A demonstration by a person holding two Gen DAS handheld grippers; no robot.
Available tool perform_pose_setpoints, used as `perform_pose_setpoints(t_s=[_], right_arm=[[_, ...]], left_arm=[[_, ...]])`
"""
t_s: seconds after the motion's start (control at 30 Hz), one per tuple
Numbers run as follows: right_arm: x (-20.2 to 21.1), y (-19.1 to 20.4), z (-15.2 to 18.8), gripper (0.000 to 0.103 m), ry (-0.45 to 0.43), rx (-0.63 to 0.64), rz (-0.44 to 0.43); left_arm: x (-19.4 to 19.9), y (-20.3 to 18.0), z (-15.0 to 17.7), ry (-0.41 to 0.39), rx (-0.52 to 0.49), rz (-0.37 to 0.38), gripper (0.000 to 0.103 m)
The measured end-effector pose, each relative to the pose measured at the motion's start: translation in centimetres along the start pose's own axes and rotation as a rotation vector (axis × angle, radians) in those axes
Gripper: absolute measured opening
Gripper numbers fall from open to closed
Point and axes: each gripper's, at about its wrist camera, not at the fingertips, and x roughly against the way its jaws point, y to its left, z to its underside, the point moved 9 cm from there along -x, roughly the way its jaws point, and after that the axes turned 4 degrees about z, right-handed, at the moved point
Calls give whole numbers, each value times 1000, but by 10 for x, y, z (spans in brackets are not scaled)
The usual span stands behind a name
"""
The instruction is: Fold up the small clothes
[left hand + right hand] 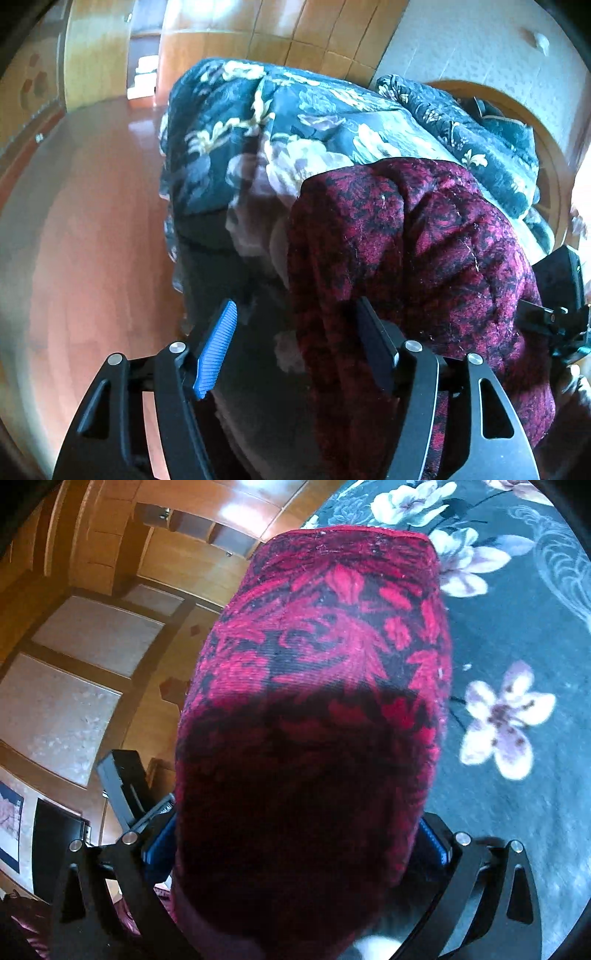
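A red and black patterned garment (410,251) lies on a dark floral bedspread (295,122). My left gripper (295,332) is open at the garment's near left edge; its blue-padded left finger (218,350) stands over the bedspread and its right finger (373,343) rests against the garment. In the right wrist view the same garment (325,657) drapes over and between the fingers of my right gripper (295,834). The fingers stand wide apart, with cloth filling the gap and hiding the tips. The other gripper's black body (557,295) shows at the garment's right edge.
The bedspread (517,775) has white flowers and hangs over the bed's edge above a reddish wooden floor (85,229). Wooden cabinets (110,554) and panelled doors (74,672) stand beyond. A wooden headboard (546,155) curves at the right.
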Motion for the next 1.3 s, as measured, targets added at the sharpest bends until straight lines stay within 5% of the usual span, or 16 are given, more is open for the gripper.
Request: perform_pose_setpoints(t_s=[0.1, 0.27, 0.5, 0.63, 0.8, 0.93, 1.2, 1.3], right_arm=[[-4, 5, 0, 100, -24, 11, 11], [5, 33, -1, 80, -62, 91, 69], [31, 75, -11, 74, -82, 230, 71], [56, 82, -35, 73, -125, 260, 82], [98, 59, -79, 73, -213, 244, 84], [116, -11, -103, 73, -238, 125, 133], [138, -149, -66, 77, -258, -107, 248], [147, -155, -56, 84, -306, -139, 258]], left_arm=[[-2, 4, 2, 9, 56, 91, 53], [5, -8, 5, -1, 120, 246, 26], [8, -48, -17, -48, 104, 308, 23], [-9, -99, -60, -65, 48, 339, 23], [-57, -160, -103, -26, -45, 308, 23], [-115, -199, -87, 90, -165, 209, 23], [-144, -246, -55, 39, -413, 50, 23], [-137, -239, -56, 26, -364, 39, 23]])
